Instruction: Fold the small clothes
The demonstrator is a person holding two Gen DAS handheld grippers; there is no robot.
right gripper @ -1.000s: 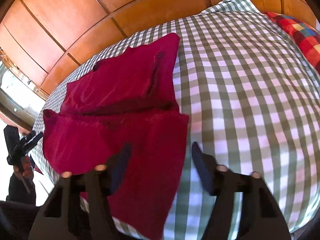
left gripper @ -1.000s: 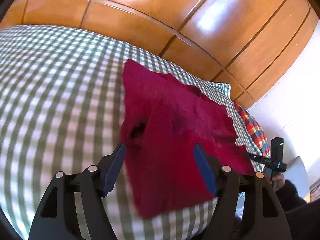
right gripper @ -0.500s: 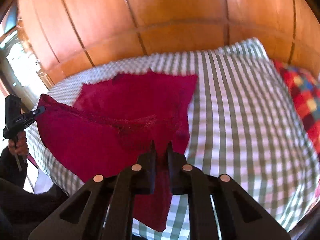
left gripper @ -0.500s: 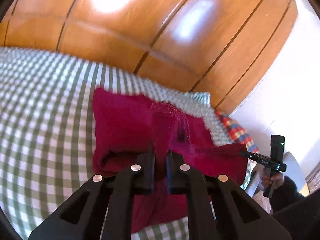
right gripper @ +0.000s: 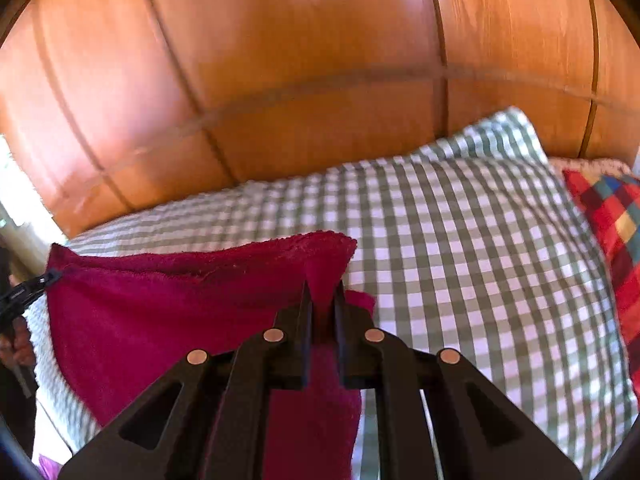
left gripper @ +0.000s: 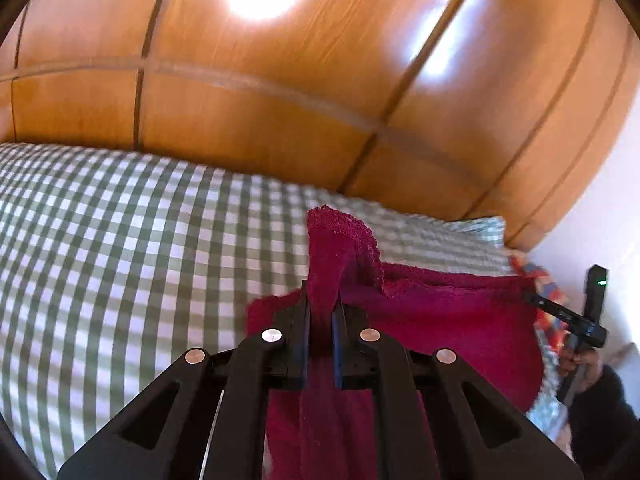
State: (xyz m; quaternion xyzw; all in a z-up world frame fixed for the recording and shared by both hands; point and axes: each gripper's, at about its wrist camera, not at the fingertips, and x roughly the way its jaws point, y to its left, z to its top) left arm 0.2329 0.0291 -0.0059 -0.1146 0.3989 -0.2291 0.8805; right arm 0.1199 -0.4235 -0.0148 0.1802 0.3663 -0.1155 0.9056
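A dark red knitted garment (left gripper: 448,320) is held up between both grippers above the green-and-white checked bed (left gripper: 120,264). My left gripper (left gripper: 322,300) is shut on one corner of it; the fabric sticks up past the fingertips. My right gripper (right gripper: 322,300) is shut on the other corner of the garment (right gripper: 168,312), which stretches left to the other gripper (right gripper: 28,288). The right gripper also shows in the left wrist view (left gripper: 576,320) at the garment's far end. The garment's lower part hangs behind the fingers.
A glossy wooden panelled headboard (left gripper: 280,100) rises behind the bed (right gripper: 460,260). A red multicoloured checked cushion (right gripper: 612,232) lies at the right edge. A white wall (left gripper: 600,220) stands to the right.
Both grippers closed on the garment's near corners and lifted them up off the bed. The garment now hangs stretched between them, and the views tilted up toward the headboard.
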